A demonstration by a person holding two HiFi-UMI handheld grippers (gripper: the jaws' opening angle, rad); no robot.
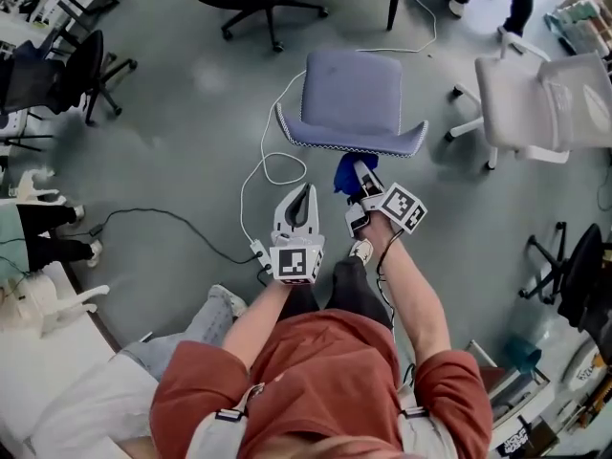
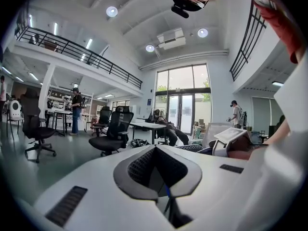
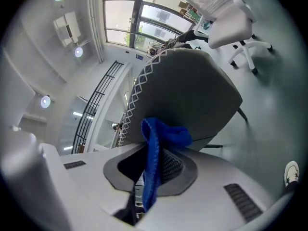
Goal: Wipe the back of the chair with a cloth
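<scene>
Cloth (image 3: 161, 133) held up to the job: my right gripper (image 3: 155, 170) has its jaws pinching the blue fabric. A fold stands proud of the tips, so that soft material, not hard plastic, meets the chair back (image 3: 192, 90). In the head view that gripper (image 1: 361, 180) sits just behind the chair (image 1: 352, 98), with the cloth (image 1: 344, 172) close under the back's patterned top edge. Whether it already touches the back I cannot say for sure from these angles. My left gripper (image 1: 302, 199) hangs beside it, nearer my body. Its jaws are pressed together on nothing, held clear so the wiping side has room. A white cable (image 1: 273, 165) trails over the floor near the chair's base. I judge the wipe about to start.
</scene>
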